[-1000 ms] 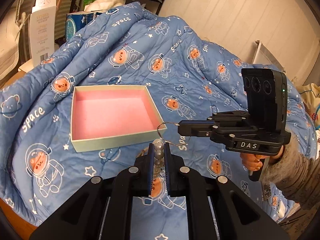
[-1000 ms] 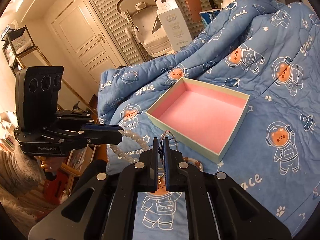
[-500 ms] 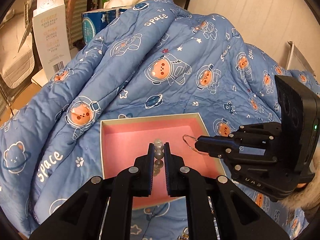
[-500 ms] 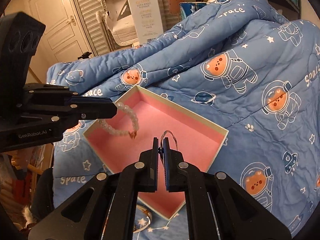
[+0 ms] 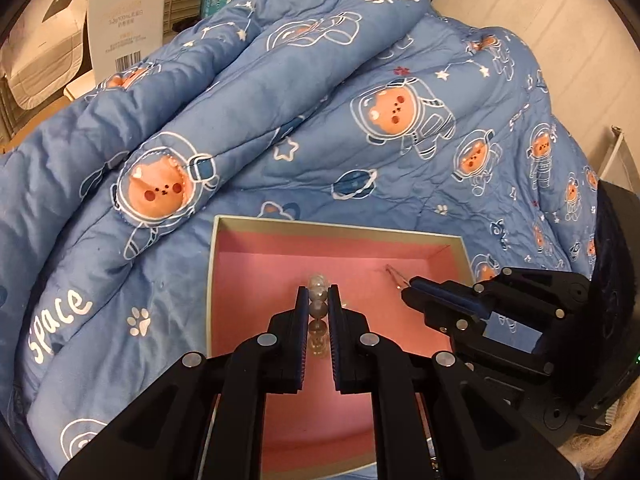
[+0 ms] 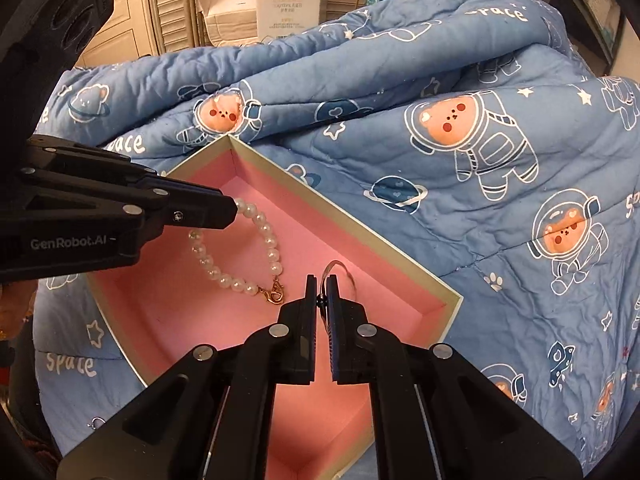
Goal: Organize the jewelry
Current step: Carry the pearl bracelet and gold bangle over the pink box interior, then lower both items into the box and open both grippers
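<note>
plainly, left hand-held gripper (image 6: pixel 234 210) reads "genrobot.ai"; quilt (image 6: pixel 460 208) "space".

Lighting: warm, even indoor light, moderately bright; source not visible.
Shadows: soft, faint in the folds of the blue quilt (image 5: pixel 304 92); deeper under the near wall of the pink box (image 6: pixel 256 168).
Glare: small highlights on the pearl bracelet (image 6: pixel 240 264) and on the metal screws of the black gripper arms.
Distortion: strong fisheye bend, dark round vignette in all corners.
Focus: centre sharp; gripper bodies nearest the lens and the background shelves slightly soft.
</note>
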Tool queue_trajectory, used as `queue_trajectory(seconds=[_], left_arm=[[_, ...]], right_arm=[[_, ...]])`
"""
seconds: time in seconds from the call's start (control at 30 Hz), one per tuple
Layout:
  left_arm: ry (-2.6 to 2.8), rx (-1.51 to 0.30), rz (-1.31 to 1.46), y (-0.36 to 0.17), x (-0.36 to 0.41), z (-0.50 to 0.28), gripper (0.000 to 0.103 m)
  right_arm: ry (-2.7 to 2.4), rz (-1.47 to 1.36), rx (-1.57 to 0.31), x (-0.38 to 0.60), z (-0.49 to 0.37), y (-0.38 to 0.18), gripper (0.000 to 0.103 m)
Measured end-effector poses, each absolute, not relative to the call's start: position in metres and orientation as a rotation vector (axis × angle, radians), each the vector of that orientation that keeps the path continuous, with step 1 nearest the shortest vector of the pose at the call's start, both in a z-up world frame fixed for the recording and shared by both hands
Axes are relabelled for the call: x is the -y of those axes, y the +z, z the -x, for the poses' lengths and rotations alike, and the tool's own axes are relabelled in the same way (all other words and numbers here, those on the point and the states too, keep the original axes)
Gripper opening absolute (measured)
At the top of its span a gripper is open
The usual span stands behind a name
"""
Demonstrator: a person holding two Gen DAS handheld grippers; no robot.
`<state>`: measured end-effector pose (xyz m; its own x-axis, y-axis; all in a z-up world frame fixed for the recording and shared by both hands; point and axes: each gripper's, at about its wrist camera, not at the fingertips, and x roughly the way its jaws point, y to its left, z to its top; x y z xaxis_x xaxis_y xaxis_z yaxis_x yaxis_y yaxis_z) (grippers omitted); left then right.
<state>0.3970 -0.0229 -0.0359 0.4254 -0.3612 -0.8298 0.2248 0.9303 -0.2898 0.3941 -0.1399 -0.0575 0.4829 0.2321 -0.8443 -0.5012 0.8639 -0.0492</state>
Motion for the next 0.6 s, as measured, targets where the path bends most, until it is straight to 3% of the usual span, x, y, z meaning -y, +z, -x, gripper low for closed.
queue_trajectory(seconds=[0.3,0.37,0.4,0.43,0.5,0.57,0.6], left_arm=[[-0.302,-1.058,0.049,-0.043,0.028,-0.405,0.010],[-0.297,-1.049,0.045,-0.041,0.027,-0.405,0.015],[-0.297,-1.042,0.051,-0.040,0.026,-0.404,0.026],[-0.295,-1.029,0.057,-0.037,0.024,-0.403,0.036],[-0.280,-0.998,0.061,-0.031,0.018,-0.400,0.044],[-0.279,-0.976,0.072,-0.024,0.013,-0.397,0.044],[-0.277,-0.965,0.080,-0.020,0.009,-0.395,0.046]], right_arm=[[0.414,0.393,-0.998,0.122,-0.407,-0.076,0.006],[0.407,0.390,-0.994,0.122,-0.410,-0.078,0.007],[0.405,0.389,-0.995,0.121,-0.411,-0.080,0.008],[0.398,0.389,-0.995,0.122,-0.411,-0.081,0.010],[0.384,0.383,-0.987,0.123,-0.412,-0.082,0.018],[0.396,0.366,-0.969,0.125,-0.411,-0.079,0.030],[0.395,0.351,-0.954,0.128,-0.410,-0.075,0.042]])
